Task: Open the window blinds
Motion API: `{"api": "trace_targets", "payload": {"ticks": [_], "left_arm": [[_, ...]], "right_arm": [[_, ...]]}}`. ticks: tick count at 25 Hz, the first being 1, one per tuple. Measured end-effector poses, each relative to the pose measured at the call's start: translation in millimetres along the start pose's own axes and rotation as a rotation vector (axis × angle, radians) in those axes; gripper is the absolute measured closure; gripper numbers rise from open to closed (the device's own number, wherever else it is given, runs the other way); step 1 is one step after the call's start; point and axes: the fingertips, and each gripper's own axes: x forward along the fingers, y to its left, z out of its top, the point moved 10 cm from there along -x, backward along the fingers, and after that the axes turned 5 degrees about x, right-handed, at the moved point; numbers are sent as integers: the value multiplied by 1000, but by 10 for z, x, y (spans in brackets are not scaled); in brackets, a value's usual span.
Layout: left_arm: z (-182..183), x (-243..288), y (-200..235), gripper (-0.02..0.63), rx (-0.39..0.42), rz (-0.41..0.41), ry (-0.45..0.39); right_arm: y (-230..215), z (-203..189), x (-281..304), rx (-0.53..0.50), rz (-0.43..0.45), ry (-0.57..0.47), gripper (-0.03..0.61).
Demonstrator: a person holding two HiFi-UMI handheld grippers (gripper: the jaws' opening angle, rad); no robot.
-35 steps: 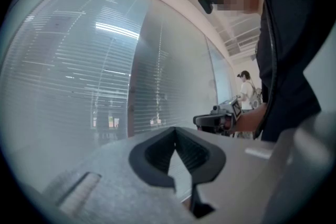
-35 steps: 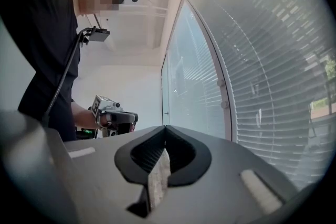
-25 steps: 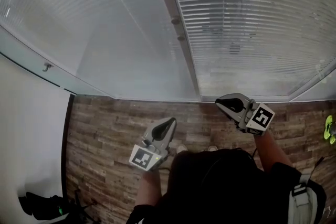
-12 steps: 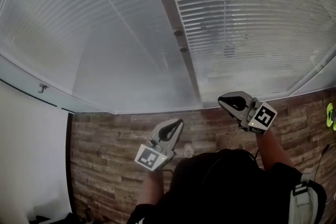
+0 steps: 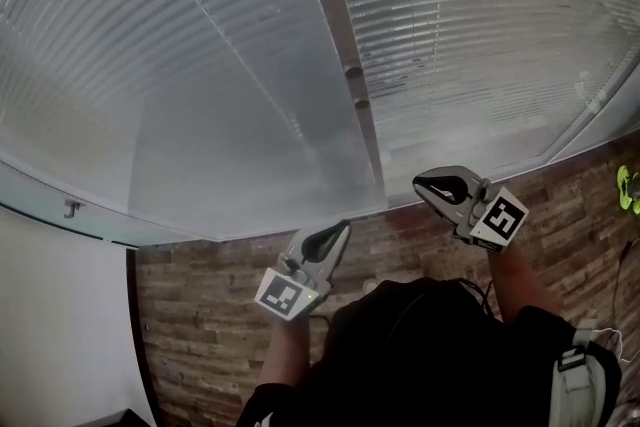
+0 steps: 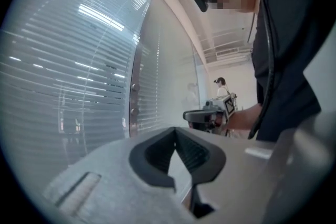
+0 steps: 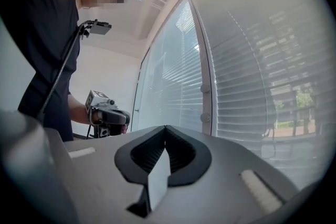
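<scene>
Closed white slatted blinds sit behind glass in a left pane point(image 5: 200, 65) and a right pane point(image 5: 470, 35). Between the panes runs a grey mullion point(image 5: 335, 25) with two round knobs point(image 5: 353, 72), which also show in the left gripper view point(image 6: 135, 87) and the right gripper view point(image 7: 205, 89). My left gripper point(image 5: 343, 228) point(image 6: 176, 131) is shut and empty, held level below the left pane's bottom edge. My right gripper point(image 5: 420, 182) point(image 7: 166, 128) is also shut and empty, just right of the mullion's foot. Neither touches the window.
The floor point(image 5: 200, 315) has a brick pattern. A white wall point(image 5: 60, 315) meets the window frame at the left, with a small latch point(image 5: 70, 208) on the frame. Something green point(image 5: 625, 185) lies at the right edge. A person point(image 6: 220, 84) stands far off.
Both grippers have risen and come closer to the glass. The head view has tilted up, so more of the blinds and less of the floor shows. The jaws stay shut.
</scene>
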Motion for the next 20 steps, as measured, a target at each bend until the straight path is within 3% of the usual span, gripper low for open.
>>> {"api": "trace_targets", "payload": {"ticks": [8, 11, 17, 20], "left_arm": [[-41, -18, 335, 609, 13, -115, -14], [-63, -15, 364, 609, 4, -161, -21], [-13, -81, 421, 609, 1, -226, -32], [-88, -158, 456, 609, -2, -238, -35]], "right_arm": [[90, 133, 265, -52, -98, -27, 572], [133, 136, 339, -42, -117, 12, 572], [94, 335, 548, -142, -172, 126, 572], [-15, 367, 612, -163, -226, 124, 572]]}}
